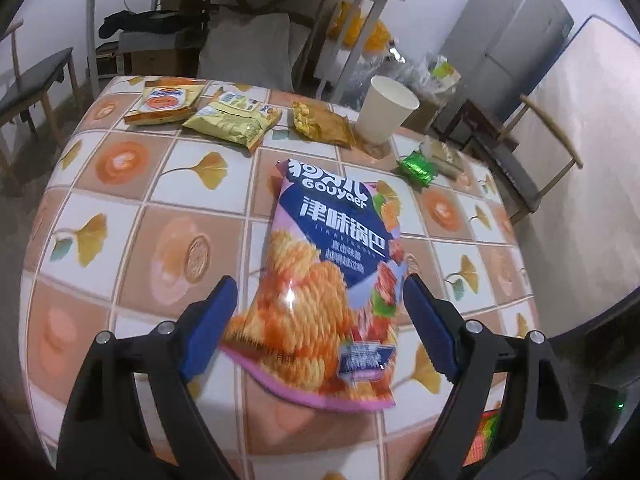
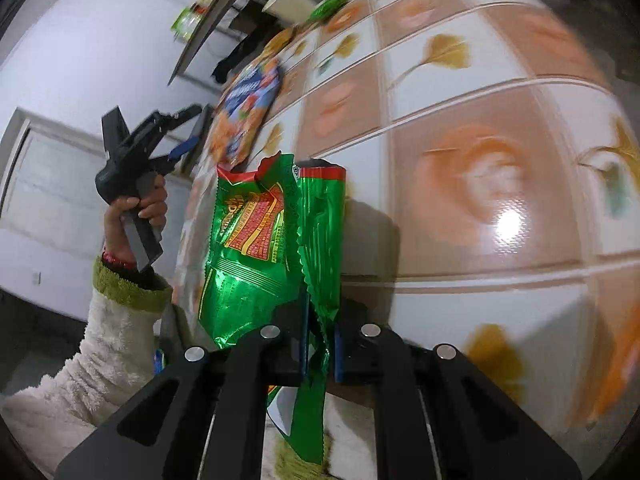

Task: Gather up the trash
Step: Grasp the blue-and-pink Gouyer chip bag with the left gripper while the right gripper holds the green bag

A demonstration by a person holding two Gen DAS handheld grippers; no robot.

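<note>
Holding a green wrapper [image 2: 256, 248], right tool [image 2: 320, 344] clenched on it. Left tool [image 1: 316, 316] released, jaws straddling the purple snack bag [image 1: 328, 280] mid-counter [image 1: 120, 208]. Four far-edge packets plus paper cup [image 1: 384, 108] remain uncollected.

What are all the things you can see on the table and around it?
Big snack bag: 1, blue, pink and orange, middle of table, between the open left fingers.
Green torn wrapper: 1, shiny green and red, pinched in the right fingers.
Small green wrapper: 1, green, far right of table.
Paper cup: 1, white, far edge, upright.
Yellow snack bags: 2, yellow, far edge.
Orange-edged packet: 1, far left corner.
Table: 1, orange and white tile pattern with leaves.
Chair: 1, wooden, right of table.
Left gripper: black, blue fingers.
Right gripper: black.
Hand: 1, holding left gripper, fluffy white sleeve.
</note>
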